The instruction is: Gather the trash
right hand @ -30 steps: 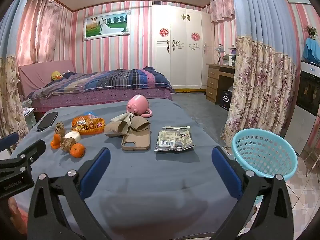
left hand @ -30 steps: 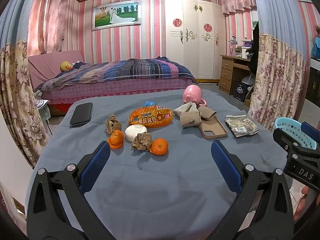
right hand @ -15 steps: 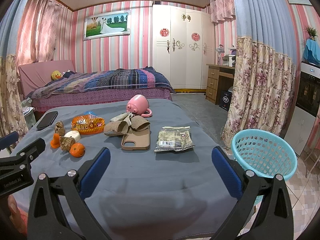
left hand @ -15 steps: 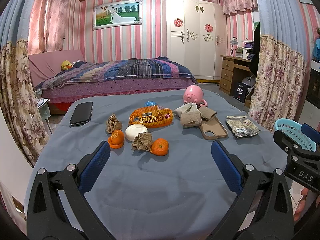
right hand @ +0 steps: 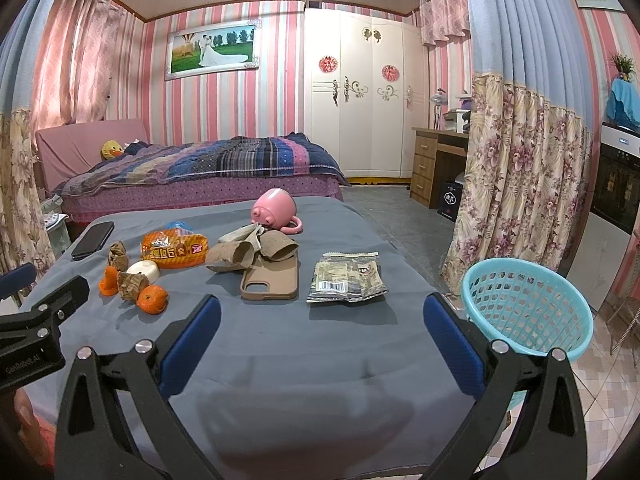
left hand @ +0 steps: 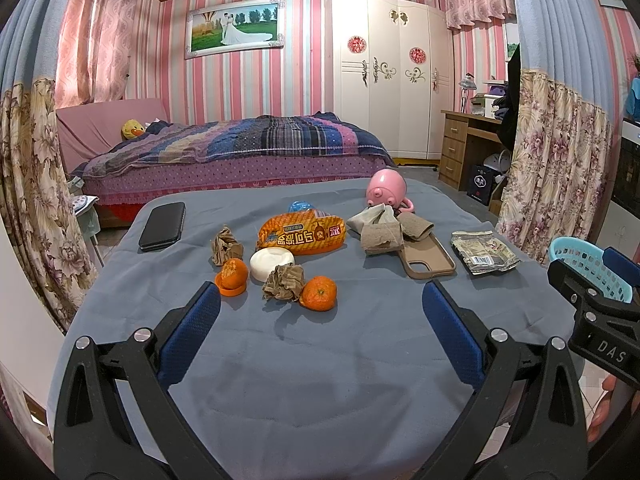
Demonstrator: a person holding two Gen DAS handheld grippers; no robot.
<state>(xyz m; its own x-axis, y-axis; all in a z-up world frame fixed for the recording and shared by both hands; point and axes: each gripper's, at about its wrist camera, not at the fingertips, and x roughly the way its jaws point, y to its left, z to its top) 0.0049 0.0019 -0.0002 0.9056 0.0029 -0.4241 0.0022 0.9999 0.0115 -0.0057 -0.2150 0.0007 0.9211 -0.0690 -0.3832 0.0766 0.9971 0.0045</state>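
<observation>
On the blue-grey table (left hand: 320,360) lie crumpled brown paper wads (left hand: 285,282) (left hand: 225,246), torn brown cardboard pieces (left hand: 382,232), an orange snack bag (left hand: 302,234) and a silver wrapper (left hand: 482,252) (right hand: 346,276). A light blue basket (right hand: 528,312) stands off the table's right side. My left gripper (left hand: 320,320) is open and empty, hovering short of the wad. My right gripper (right hand: 320,320) is open and empty, short of the silver wrapper.
Two oranges (left hand: 319,293) (left hand: 233,274), a white round soap (left hand: 272,263), a black phone (left hand: 163,225), a brown phone case (left hand: 426,256) and a pink mug (left hand: 386,187) also lie on the table. A bed, wardrobe and curtains stand beyond.
</observation>
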